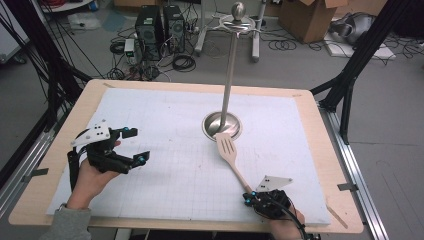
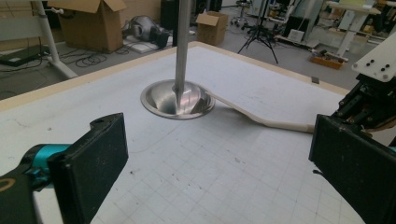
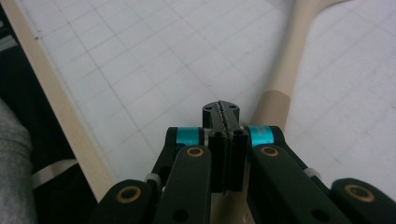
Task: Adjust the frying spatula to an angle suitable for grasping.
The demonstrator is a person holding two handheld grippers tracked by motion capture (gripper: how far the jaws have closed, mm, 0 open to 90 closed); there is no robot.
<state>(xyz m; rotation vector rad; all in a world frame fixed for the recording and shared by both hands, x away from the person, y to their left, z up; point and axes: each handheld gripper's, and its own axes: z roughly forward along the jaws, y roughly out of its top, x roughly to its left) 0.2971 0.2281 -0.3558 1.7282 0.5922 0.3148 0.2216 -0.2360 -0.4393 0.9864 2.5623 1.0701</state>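
A pale wooden worktop (image 1: 45, 187) carries a white gridded mat (image 1: 165, 150) that covers most of it. Beyond its far edge, on the grey floor, two black computer towers (image 1: 159, 25) stand side by side amid loops of black cable (image 1: 184, 62). An open cardboard box (image 1: 312, 17) sits at the far right, with a grey bag (image 1: 352, 25) just beside it. White stand legs (image 1: 256, 42) rest on the floor behind the worktop. Black frame struts (image 1: 360, 55) rise at both sides.
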